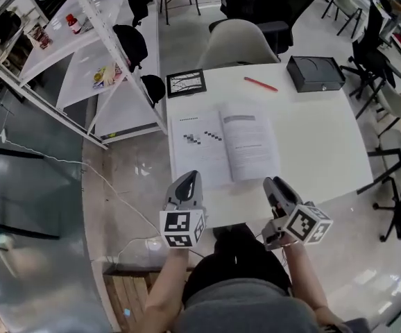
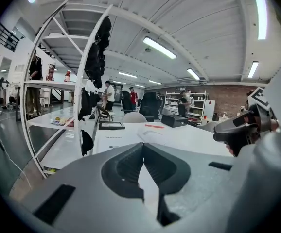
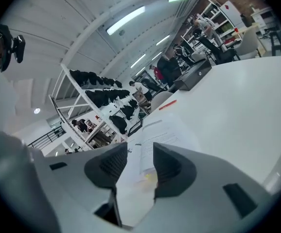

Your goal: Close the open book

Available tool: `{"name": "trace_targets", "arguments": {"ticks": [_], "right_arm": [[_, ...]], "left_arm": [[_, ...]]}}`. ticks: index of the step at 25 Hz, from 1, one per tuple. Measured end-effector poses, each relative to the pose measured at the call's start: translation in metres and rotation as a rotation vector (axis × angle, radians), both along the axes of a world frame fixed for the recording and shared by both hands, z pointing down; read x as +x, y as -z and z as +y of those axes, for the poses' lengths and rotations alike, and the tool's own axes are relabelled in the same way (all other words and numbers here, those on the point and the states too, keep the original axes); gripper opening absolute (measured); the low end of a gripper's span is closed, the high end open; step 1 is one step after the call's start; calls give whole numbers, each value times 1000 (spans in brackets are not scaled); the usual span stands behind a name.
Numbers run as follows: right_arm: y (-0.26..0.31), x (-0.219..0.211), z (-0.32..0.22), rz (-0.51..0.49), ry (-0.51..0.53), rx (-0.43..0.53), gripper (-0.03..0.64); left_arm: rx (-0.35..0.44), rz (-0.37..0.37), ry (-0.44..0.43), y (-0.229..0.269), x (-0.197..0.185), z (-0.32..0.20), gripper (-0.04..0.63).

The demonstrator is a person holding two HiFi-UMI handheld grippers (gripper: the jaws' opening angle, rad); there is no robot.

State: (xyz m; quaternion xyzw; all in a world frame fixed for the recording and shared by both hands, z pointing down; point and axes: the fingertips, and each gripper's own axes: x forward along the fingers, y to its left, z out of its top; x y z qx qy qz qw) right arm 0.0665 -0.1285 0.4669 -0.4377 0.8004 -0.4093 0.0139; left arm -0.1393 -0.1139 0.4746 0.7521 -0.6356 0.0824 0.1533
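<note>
The open book (image 1: 225,148) lies flat on the white table (image 1: 318,144), its pages facing up. My left gripper (image 1: 191,177) hovers at the book's near left corner, its jaws shut with nothing between them. In the left gripper view the fingertips (image 2: 143,147) meet, and the book (image 2: 152,132) lies beyond them. My right gripper (image 1: 271,182) hangs by the book's near right corner, open and empty. In the right gripper view its jaws (image 3: 140,152) stand apart, with the book's pages (image 3: 162,130) showing through the gap.
A black-framed picture (image 1: 186,82), a red pen (image 1: 259,83) and a black box (image 1: 315,73) lie at the table's far side. A chair (image 1: 239,44) stands behind the table. A white shelf rack (image 1: 82,54) stands to the left.
</note>
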Motion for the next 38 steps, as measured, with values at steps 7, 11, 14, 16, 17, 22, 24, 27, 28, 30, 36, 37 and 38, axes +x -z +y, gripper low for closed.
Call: {"name": "trace_targets", "arguments": {"ticks": [7, 11, 14, 16, 17, 22, 24, 27, 28, 30, 36, 37, 38], "right_arm": [[-18, 8, -1, -79, -66, -79, 178], [-29, 11, -1, -100, -91, -127, 178], [-37, 12, -2, -160, -111, -172, 184], [-44, 11, -1, -198, -125, -216, 190], [-47, 10, 0, -210, -128, -235, 192], [-61, 5, 0, -247, -131, -298, 198], [-66, 3, 0, -274, -136, -332, 201], [-71, 0, -3, -312, -128, -352, 206], [-72, -2, -4, -323, -125, -359, 210], [-74, -6, -5, -339, -119, -375, 216], [-83, -13, -9, -374, -112, -433, 232], [-86, -13, -9, -372, -114, -445, 236], [-89, -11, -9, -358, -119, -460, 239]], "left_arm": [[-28, -10, -57, -10, 17, -17, 6], [-51, -18, -94, -18, 30, -23, 6], [-63, -25, -117, -22, 38, -28, 6], [-70, -29, -127, -24, 41, -30, 6], [-74, -29, -130, -25, 42, -31, 6], [-93, -30, -142, -31, 44, -38, 6], [-99, -29, -143, -33, 43, -40, 6], [-111, -28, -143, -37, 43, -43, 6], [-115, -27, -142, -38, 43, -43, 6], [-123, -24, -140, -41, 42, -45, 6], [-140, -16, -134, -48, 40, -51, 6], [-142, -15, -133, -49, 39, -52, 6], [-144, -14, -132, -50, 39, -53, 6]]}}
